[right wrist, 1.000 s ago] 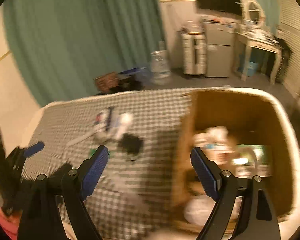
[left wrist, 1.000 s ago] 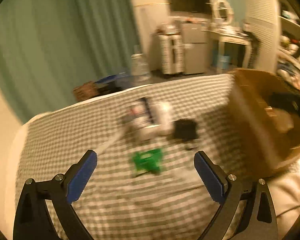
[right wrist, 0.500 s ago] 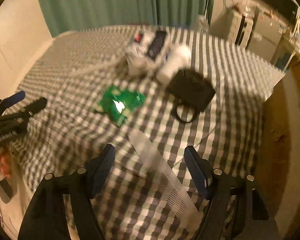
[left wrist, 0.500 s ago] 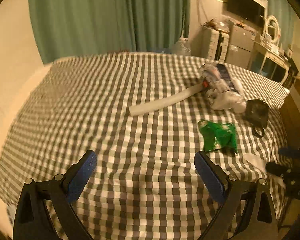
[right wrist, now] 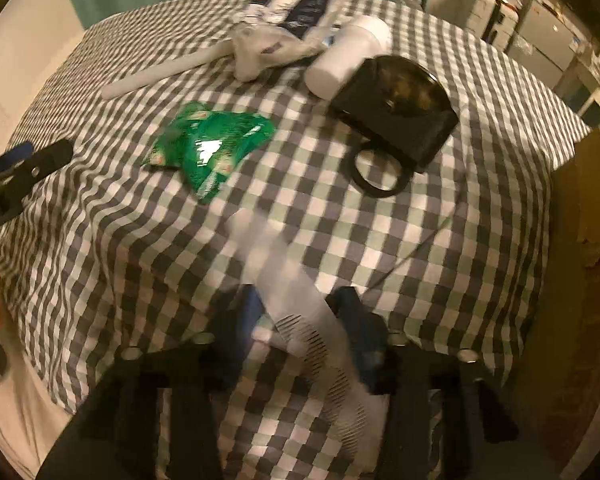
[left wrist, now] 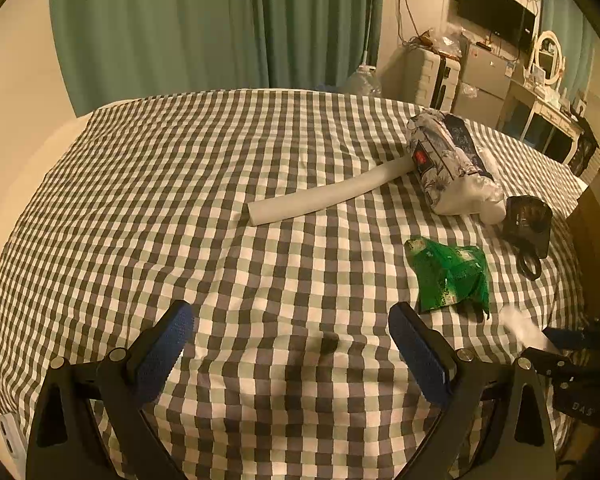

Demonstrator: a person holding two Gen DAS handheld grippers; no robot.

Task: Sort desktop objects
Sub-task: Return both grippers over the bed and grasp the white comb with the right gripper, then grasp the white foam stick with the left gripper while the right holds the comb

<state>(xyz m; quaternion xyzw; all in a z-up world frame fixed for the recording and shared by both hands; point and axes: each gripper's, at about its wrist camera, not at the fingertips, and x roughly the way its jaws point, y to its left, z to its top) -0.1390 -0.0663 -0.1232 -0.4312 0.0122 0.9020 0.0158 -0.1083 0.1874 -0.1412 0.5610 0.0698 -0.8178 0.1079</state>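
On the bed (left wrist: pixel 180 200) before you, the tube (left wrist: pixel 328 196) lies at centre, its far end touching the wrapped pack (left wrist: pixel 444 160). The bottle (right wrist: pixel 348 56) lies between pack and pouch (right wrist: pixel 396 108). The snack bag (right wrist: pixel 208 144) sits nearer you; the comb (right wrist: pixel 284 280) lies nearest, between your right fingers (right wrist: pixel 236 320).

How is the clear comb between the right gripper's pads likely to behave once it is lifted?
The clear comb looks thin, flat and long, so probably light and fairly stiff. The right gripper is closing across its narrow width near the toothed end, so the long free end may sag or swivel. Its smooth plastic could slip between the pads.
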